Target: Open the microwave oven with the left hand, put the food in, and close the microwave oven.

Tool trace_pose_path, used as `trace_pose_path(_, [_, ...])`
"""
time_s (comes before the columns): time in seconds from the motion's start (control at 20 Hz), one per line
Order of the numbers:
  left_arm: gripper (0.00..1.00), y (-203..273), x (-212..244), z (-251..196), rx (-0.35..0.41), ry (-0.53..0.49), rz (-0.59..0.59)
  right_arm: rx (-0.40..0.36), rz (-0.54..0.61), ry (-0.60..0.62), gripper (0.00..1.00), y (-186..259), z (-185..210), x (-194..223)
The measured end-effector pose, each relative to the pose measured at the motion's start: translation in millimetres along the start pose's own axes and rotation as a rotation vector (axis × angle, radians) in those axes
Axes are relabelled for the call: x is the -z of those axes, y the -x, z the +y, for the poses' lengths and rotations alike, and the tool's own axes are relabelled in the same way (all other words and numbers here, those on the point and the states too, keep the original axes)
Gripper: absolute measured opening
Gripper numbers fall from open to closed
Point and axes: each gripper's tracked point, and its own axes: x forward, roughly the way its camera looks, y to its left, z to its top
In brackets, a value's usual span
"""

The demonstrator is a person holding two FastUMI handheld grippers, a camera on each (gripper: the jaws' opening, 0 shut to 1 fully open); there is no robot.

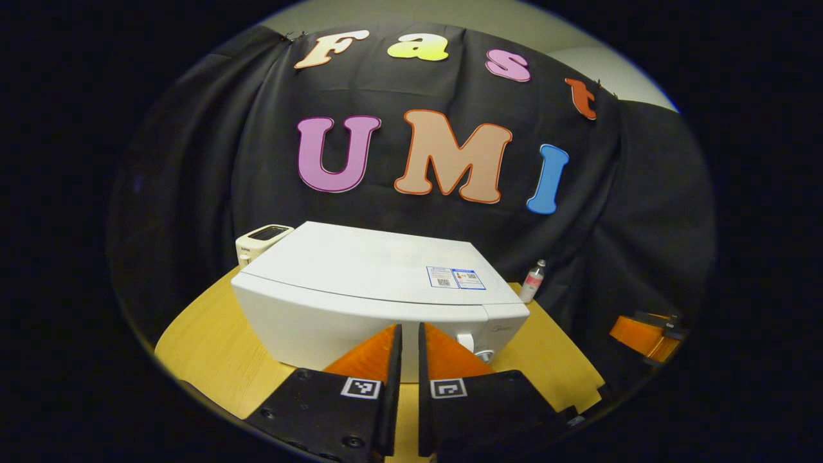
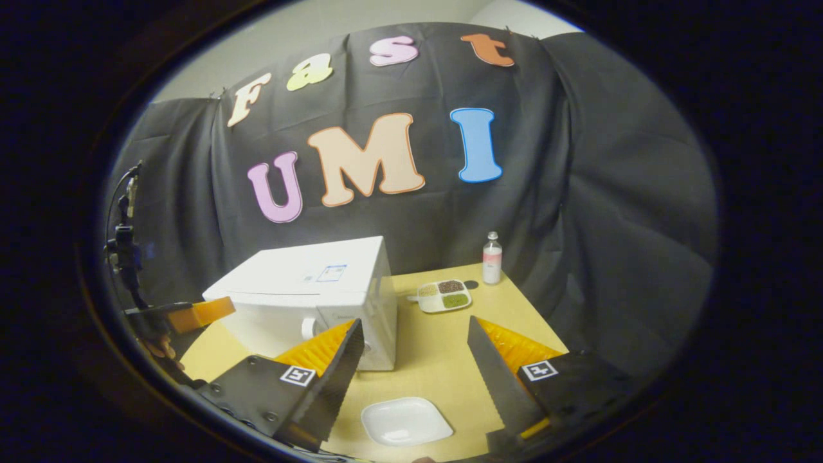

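Here's your microwave [image 1: 379,289], sitting square on the worktop [image 1: 212,341] with its door closed, and your left gripper [image 1: 409,360] is lined up right in front of it, jaws drawn nearly together with nothing between them. The front panel fills the space just past your fingertips; the knob [image 1: 483,354] peeks out to the right of them. I can't make out a handle from here, so expect to hook the door's edge or a recess rather than pinch a bar.

Over on the other side, your right gripper [image 2: 411,360] hangs with jaws spread wide, empty, and the white plate [image 2: 405,421] lies on the worktop directly below the gap. Farther back, beside the microwave's right flank, sits a divided dish of food [image 2: 443,296] with a small bottle [image 2: 492,258] standing just behind it. From this view your left gripper [image 2: 193,315] shows at the microwave's front.

Handling, as I'd judge it: the microwave is heavy and rigid, so it should stay put, but the door is smooth and glossy, and your fingertips could slip off. Open the jaws a touch and catch the door's free edge. The divided dish looks light and shallow, with loose fillings in its sections: take it by the rim, keep it level, or the contents spill. The plate looks thin and slick; grip its edge firmly.
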Motion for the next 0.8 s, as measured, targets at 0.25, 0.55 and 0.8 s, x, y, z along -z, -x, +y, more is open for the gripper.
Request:
trace_pose_path(0.25, [0.43,32.6,-4.7,17.3,-0.041,-0.054,-0.024,-0.001,0.001,-0.001,0.92,13.1,-2.5,-2.1])
trace_pose_path(0.55, [0.98,60.2,-7.9,35.8,-0.139,-0.059,-0.064,0.019,-0.014,-0.009,0.92,23.1,-9.1,-7.9])
trace_pose_path(0.8, [0.95,67.3,-13.2,40.1,-0.158,-0.052,-0.080,0.008,-0.035,-0.011,0.92,26.6,-3.5,-16.2])
